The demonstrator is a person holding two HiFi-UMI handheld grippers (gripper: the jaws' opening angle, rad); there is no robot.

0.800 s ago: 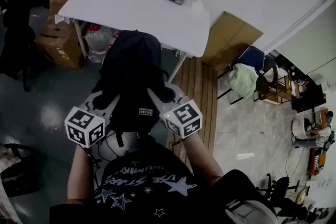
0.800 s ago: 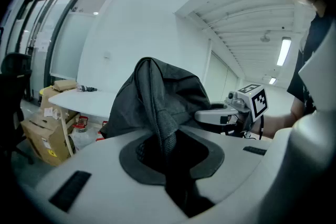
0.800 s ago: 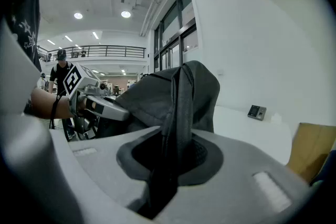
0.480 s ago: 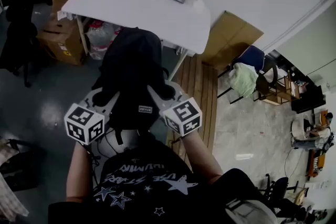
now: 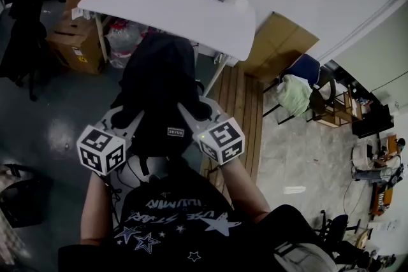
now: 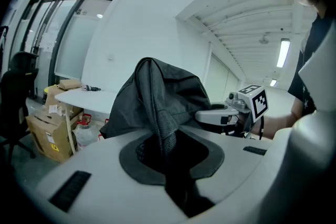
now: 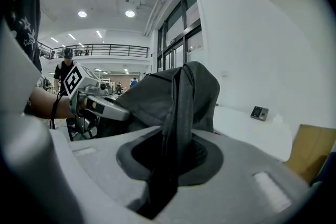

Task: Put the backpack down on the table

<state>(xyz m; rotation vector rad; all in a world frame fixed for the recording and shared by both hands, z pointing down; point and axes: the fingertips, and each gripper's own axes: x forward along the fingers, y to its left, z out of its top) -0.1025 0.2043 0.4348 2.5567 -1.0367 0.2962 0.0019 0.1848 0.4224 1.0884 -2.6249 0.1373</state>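
Backpack carried in the air toward the white surface.

The surface (image 5: 191, 9) lies beyond; if the bag comes in low, it could catch the near edge. The backpack (image 5: 159, 83) hangs just in front of the person, its long axis running near to far and its far end pointing at the surface. The left gripper (image 5: 125, 119) and right gripper (image 5: 193, 115) are each clenched on a strap (image 6: 164, 123), and that thin fabric could slip out.
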